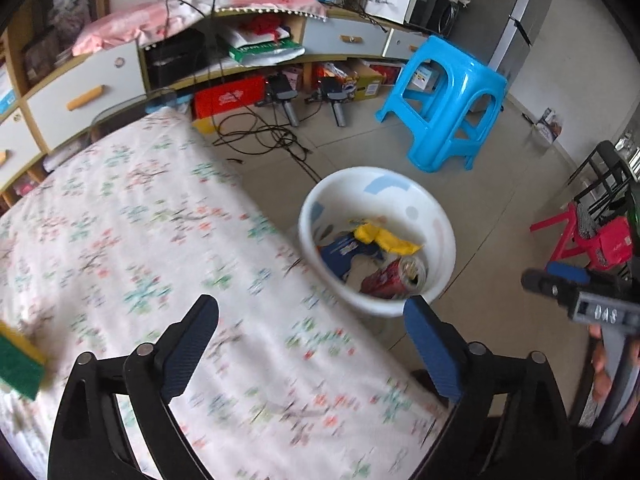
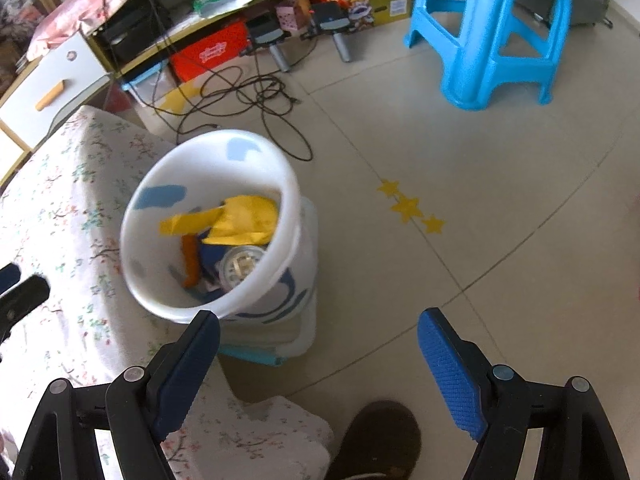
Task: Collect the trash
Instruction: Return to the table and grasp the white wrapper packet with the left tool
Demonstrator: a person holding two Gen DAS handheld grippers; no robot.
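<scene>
A white plastic bucket [image 1: 436, 216] stands on the floor beside the table; it also shows in the right wrist view [image 2: 208, 148]. Inside lie a yellow wrapper [image 1: 384, 238], a blue wrapper [image 1: 346, 252] and a crushed red can [image 1: 394, 276]. My left gripper [image 1: 312, 314] is open and empty above the table's floral cloth [image 1: 140, 240], near its edge by the bucket. My right gripper [image 2: 318, 330] is open and empty above the floor, just in front of the bucket. A green and yellow sponge [image 1: 18, 360] lies at the table's left edge.
A blue plastic stool [image 1: 444, 100] stands on the floor behind the bucket. Black cables [image 2: 248, 96] trail across the floor by a low cabinet [image 1: 100, 80]. A red stool [image 1: 568, 232] is at the right. A shoe [image 2: 380, 440] shows below my right gripper.
</scene>
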